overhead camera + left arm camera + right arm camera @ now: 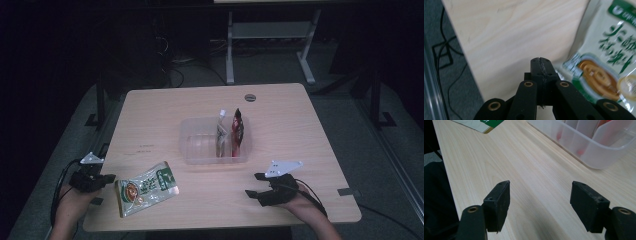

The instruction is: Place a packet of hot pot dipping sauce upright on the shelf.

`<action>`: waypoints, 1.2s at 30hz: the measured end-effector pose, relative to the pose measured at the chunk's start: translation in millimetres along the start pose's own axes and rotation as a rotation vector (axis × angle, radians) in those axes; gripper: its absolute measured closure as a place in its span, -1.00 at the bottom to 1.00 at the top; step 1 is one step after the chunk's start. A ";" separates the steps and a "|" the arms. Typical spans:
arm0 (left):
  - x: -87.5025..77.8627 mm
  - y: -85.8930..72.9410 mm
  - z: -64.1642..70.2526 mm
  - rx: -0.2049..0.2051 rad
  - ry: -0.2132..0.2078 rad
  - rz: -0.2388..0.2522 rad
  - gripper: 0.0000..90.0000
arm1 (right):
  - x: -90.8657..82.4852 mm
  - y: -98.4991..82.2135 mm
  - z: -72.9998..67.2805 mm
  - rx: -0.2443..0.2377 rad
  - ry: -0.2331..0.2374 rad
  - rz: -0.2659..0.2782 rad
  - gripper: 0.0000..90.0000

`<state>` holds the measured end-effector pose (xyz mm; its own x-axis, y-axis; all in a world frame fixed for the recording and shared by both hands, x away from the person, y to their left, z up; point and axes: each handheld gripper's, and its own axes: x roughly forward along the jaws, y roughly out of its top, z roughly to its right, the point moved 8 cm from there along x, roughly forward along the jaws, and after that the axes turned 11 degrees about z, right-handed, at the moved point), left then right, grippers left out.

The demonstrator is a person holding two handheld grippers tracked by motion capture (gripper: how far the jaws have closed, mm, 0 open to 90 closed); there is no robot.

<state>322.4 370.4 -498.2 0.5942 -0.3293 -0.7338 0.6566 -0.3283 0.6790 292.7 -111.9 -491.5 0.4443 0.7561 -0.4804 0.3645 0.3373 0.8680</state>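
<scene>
The left gripper sat at the near-left edge of the pale wooden table, the person's left hand coming in from the bottom of the high view and the jaws pointing level toward the right; its own view showed the two black jaws pressed flat together with nothing between them. The flat, glossy white-and-green snack packet with a picture of a brown dish lay on the table just to the right of those closed tips, close beside them but not gripped; in the left gripper view the packet stretched along the right side of the jaws. The right gripper rested low over the near-right part of the table, jaws spread wide and empty, pointing left; the clear plastic rectangular tub stood just beyond it, holding a grey sachet and a red-and-black sachet upright.
</scene>
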 end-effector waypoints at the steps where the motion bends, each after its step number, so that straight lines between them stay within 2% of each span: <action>1: 0.8 -1.3 -1.0 -0.002 -0.001 -0.006 1.00 | 0.0 0.0 0.0 -0.001 0.000 0.000 -0.30; 6: 8.6 -5.8 0.8 -0.012 -0.031 -0.035 1.00 | -0.6 -0.4 1.1 0.002 -0.004 -0.003 -0.30; 9: 10.5 -6.1 1.7 -0.025 -0.044 -0.033 1.00 | -0.5 -0.4 1.1 0.001 -0.004 -0.002 -0.30; 14: 16.7 -4.0 14.3 -0.015 -0.097 -0.033 1.00 | 0.2 -0.4 0.2 -0.004 -0.001 -0.004 -0.30; 25: 37.0 17.5 68.4 0.108 -0.225 -0.022 1.00 | 1.0 -0.7 -0.4 0.000 -0.001 -0.009 -0.30; 33: 46.5 26.4 98.4 0.178 -0.291 -0.010 0.99 | 1.5 -0.9 -0.2 -0.009 0.002 -0.010 -0.30; 36: 46.0 29.0 107.1 0.205 -0.297 -0.002 0.99 | 1.7 -1.0 0.1 -0.009 0.001 -0.010 -0.30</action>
<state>319.0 250.9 -509.9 0.4122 -0.5618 -0.7172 0.5331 -0.4896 0.6900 293.2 -111.0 -493.2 0.4399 0.7535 -0.4886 0.3616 0.3494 0.8644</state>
